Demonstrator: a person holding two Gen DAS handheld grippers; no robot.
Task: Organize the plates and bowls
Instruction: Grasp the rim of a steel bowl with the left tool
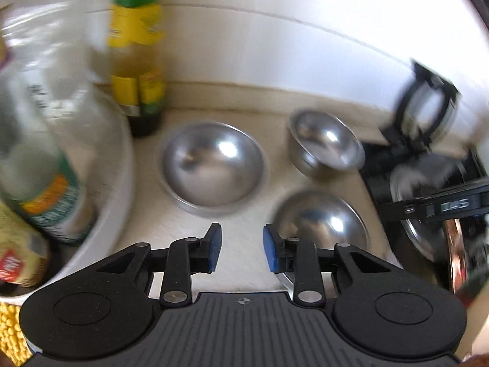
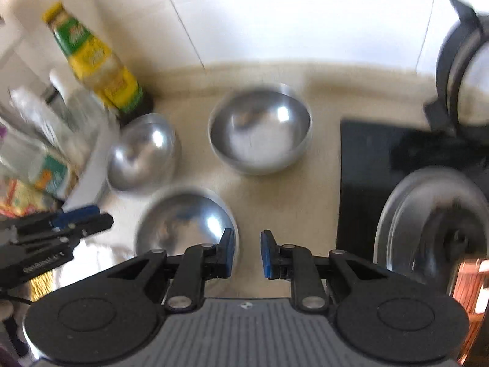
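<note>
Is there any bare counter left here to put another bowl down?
Some: a bare strip of counter between the far bowl and the black cooktop, and a patch between the near bowl and the cooktop. The left is crowded: the bottles and left bowl.

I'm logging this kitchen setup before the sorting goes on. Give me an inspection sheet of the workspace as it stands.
Surface: beige countertop, black cooktop at right.
Job's things: three steel bowls, upright and apart: far bowl, left bowl, near bowl. No plates seen.
Clutter: yellow-green bottle; white tray of bottles; lidded steel pot; kettle.
Grippers: left gripper and right gripper empty, jaws narrowly apart over the counter.
Cables: thin dark cord, lower left edge.
Surroundings: white tiled wall.
</note>
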